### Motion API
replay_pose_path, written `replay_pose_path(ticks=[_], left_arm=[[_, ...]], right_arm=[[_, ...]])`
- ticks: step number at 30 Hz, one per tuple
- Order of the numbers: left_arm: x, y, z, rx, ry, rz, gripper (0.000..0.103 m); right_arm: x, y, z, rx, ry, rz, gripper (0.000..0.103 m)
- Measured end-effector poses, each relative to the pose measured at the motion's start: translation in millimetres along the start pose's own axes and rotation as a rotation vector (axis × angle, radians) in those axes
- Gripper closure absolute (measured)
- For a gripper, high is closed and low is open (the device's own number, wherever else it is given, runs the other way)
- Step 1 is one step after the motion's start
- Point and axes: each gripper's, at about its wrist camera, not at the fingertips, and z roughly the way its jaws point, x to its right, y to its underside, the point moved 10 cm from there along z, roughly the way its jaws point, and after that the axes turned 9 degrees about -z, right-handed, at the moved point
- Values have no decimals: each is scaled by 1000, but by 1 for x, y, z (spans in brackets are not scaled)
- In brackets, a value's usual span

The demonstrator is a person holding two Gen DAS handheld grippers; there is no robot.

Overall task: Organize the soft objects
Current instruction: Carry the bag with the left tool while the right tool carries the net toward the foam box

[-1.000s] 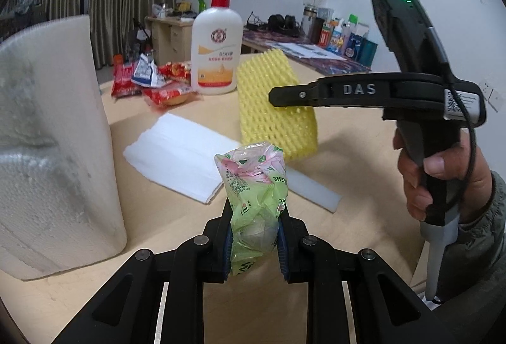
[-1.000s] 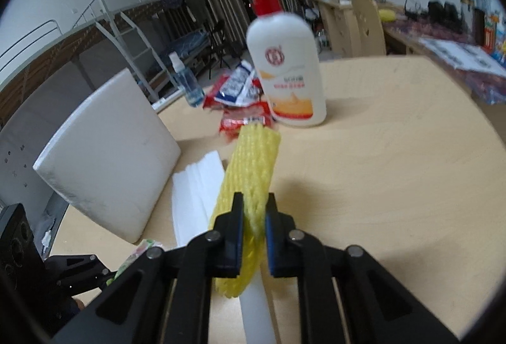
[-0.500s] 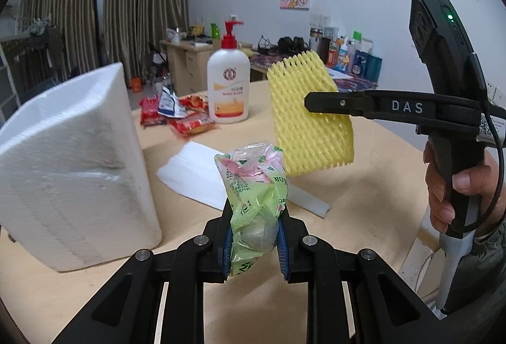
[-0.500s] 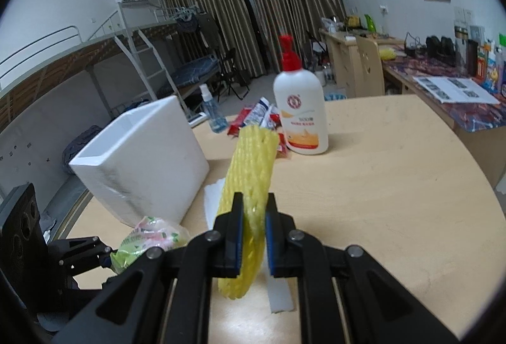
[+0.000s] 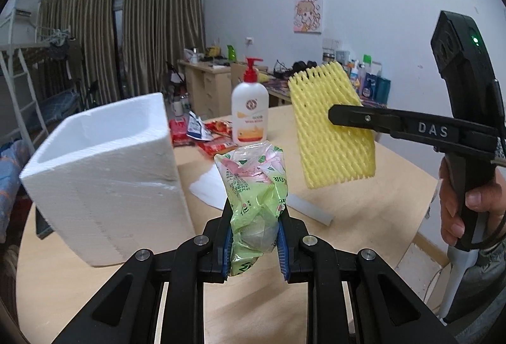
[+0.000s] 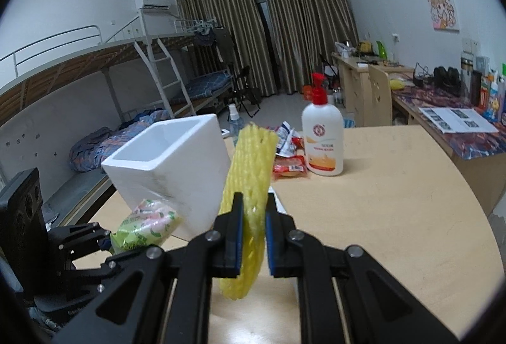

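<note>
- Two soft items are airborne at once, one per gripper, both lifted clear of the pale wooden counter [image 5: 363,201].
- Left gripper [image 5: 255,244]: jaws clenched on the crinkly green-and-pink plastic packet [image 5: 256,195], pinched near its lower half, top standing upright above the pads. Same packet shows low left in the right wrist view [image 6: 147,227].
- Right gripper [image 6: 254,241]: jaws clenched on the yellow foam mesh sleeve [image 6: 249,182], gripped low, sleeve standing up ahead of the camera. In the left wrist view the sleeve [image 5: 332,128] hangs off the gripper's black finger, to the right of the packet and higher.
- White open-top styrofoam box [image 5: 104,173] sits on the counter, left of both loads; looks empty from the right wrist view [image 6: 167,160], though the bottom is hidden.
- Step in hand, my read: carry phase, with the box as the likely drop target.
- Next move calls for: swing each load over the box opening, clear the rim, lower, then release. Go one at a time; the opening looks tight for both grippers together.
- Risks: the sleeve is springy and may catch the rim; the packet is limp and may fold on the wall.
- Leave alone: the white pump bottle with red cap [image 5: 249,113], the red snack wrappers [image 5: 202,135] and the flat white foam sheets [image 5: 212,189].
</note>
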Motion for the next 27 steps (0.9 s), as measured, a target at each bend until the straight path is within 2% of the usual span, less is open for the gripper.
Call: replay_pose_path(ticks=[12,27], left_arm=[[-8,-6,-46,89,-54,-17,79],[-15,14,-113,190,-138,-38,79]], right_arm=[[-44,-10,-29,71,-41,-66,88],[-89,-1,-64,132,-93,-124,88]])
